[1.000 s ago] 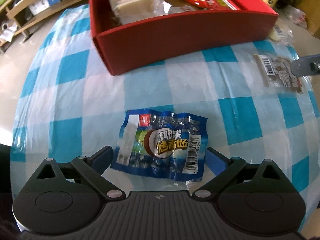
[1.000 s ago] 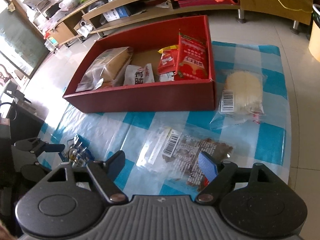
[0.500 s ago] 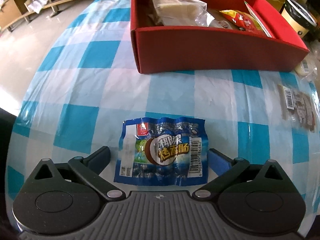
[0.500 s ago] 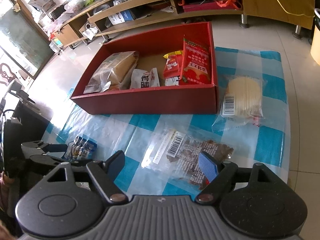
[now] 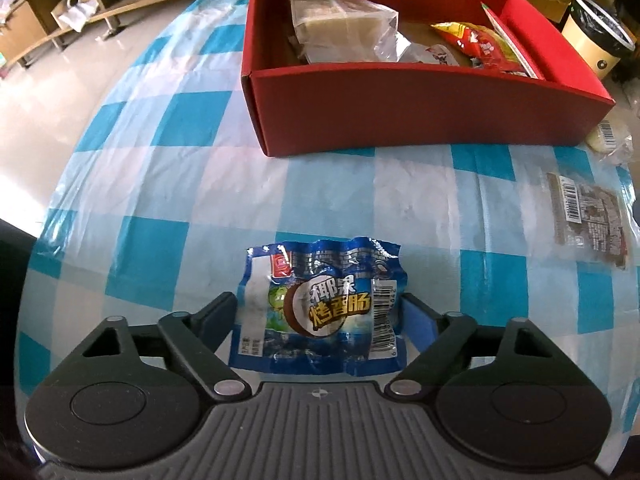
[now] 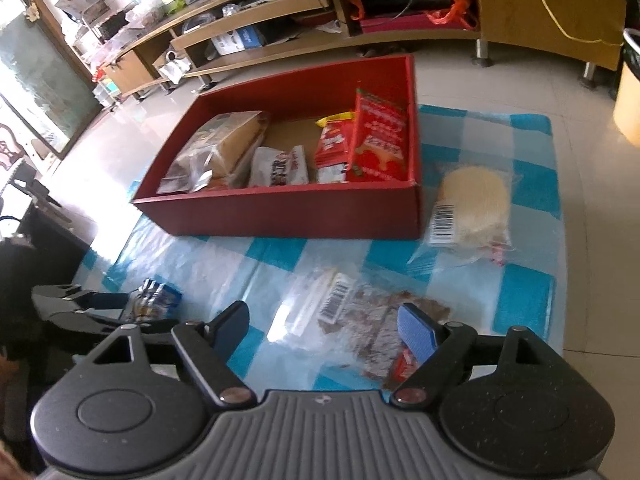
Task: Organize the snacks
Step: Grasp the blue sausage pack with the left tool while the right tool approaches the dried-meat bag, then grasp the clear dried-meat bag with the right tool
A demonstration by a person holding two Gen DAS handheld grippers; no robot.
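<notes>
A blue sausage pack [image 5: 320,308] lies flat on the blue-checked cloth. My left gripper [image 5: 320,316] has its fingers touching the pack's two sides; it also shows in the right wrist view [image 6: 100,308] with the pack [image 6: 156,300]. A clear pack of dark dried snack [image 6: 360,320] lies under my right gripper [image 6: 326,328], which is open and empty above it. A red box [image 5: 400,112] holds several snack packs; it also shows in the right wrist view [image 6: 280,208]. A round pale cake pack [image 6: 472,200] lies right of the box.
The checked cloth [image 5: 160,184] covers a low table on a tiled floor. Wooden shelves [image 6: 280,20] stand behind. A yellow bin [image 5: 592,40] stands beyond the box's right end. The dried snack pack [image 5: 588,216] lies near the cloth's right edge.
My left gripper's fingers have closed in from wide open onto the sides of the sausage pack. My right gripper has drifted slightly; the view is blurred.
</notes>
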